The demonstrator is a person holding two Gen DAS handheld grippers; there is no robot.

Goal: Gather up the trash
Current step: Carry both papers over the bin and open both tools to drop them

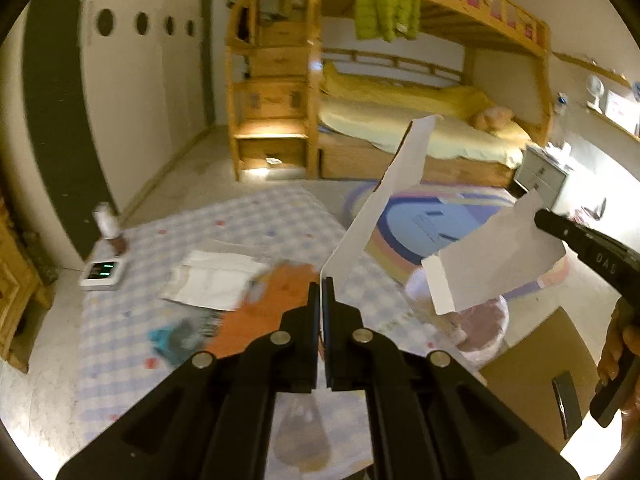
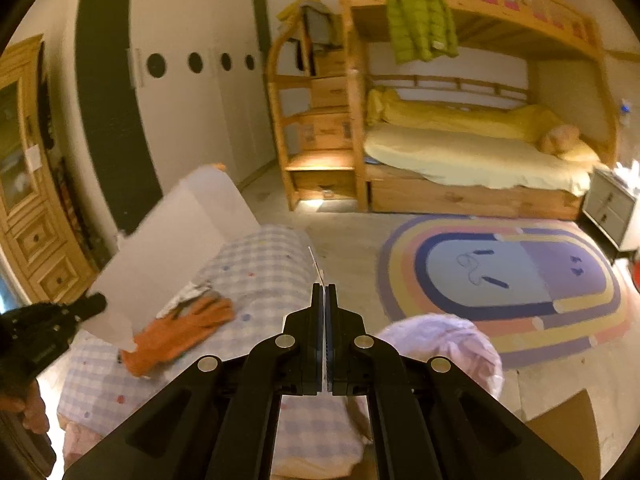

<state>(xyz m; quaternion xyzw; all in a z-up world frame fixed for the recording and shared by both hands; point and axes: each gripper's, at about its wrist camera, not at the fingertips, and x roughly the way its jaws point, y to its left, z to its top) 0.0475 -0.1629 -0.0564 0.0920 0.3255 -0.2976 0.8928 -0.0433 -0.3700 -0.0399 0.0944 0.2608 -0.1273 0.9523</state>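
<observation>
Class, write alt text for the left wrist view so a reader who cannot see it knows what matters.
The left gripper is shut on a flattened white cardboard piece, while the right gripper holds another white cardboard piece above a lined trash bin. Below lies a checked tablecloth with an orange glove and papers.

Left gripper: matte black plastic, two flat parallel fingers on angular linkage arms, four round silver pivot pins. Right gripper: same build, same four silver pins; pale "DAS" lettering on its black body in the left wrist view. Bare skin on the right hand and left hand; no sleeves visible.
</observation>
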